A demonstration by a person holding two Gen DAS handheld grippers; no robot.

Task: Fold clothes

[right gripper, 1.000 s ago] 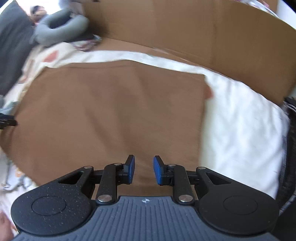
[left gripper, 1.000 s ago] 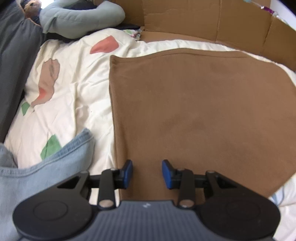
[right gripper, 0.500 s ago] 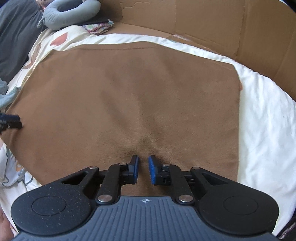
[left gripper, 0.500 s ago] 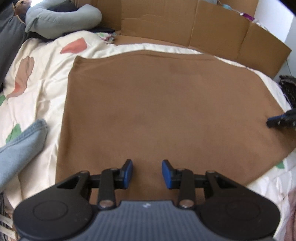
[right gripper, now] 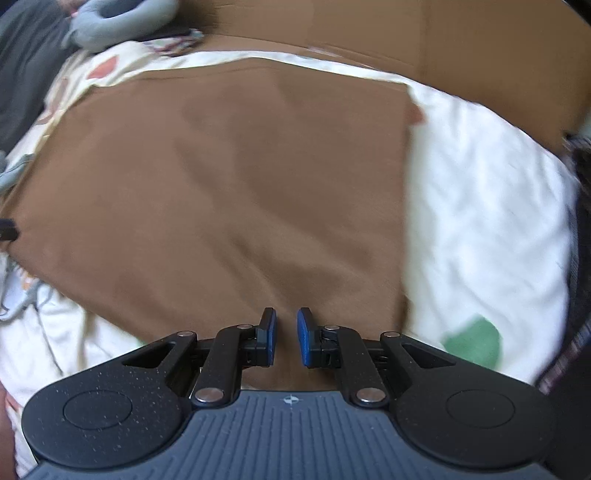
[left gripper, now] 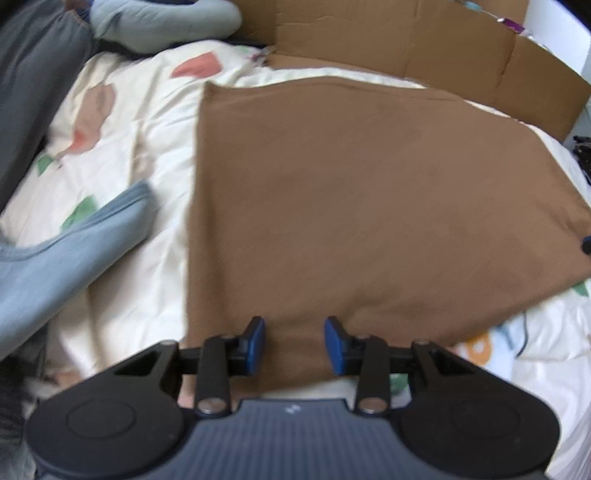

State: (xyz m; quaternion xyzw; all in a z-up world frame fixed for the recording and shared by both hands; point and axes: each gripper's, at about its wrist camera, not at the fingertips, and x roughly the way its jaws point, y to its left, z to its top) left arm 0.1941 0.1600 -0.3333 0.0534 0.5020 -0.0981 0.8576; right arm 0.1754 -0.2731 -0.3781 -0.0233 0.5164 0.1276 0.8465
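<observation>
A brown cloth (left gripper: 369,203) lies spread flat on the bed. My left gripper (left gripper: 294,341) stands open above its near edge, close to the near left corner, with nothing pressed between the blue pads. My right gripper (right gripper: 287,338) sits at the near edge of the same cloth (right gripper: 221,184), toward its right side. Its pads (right gripper: 304,339) are drawn close together on a pinch of the fabric, and creases run from the cloth into the narrow gap. A tip of each gripper shows at the edge of the other's view.
A white duvet (left gripper: 122,147) with coloured patches covers the bed. A light blue garment (left gripper: 74,251) lies left of the cloth. Cardboard walls (left gripper: 406,44) stand along the far side, a grey neck pillow (left gripper: 162,22) lies far left, and dark fabric (right gripper: 580,258) is on the right.
The right gripper's pads have narrowed onto the cloth and puckered it. Both grippers have shifted along the near edge and dropped lower. The left jaws kept the same gap.
</observation>
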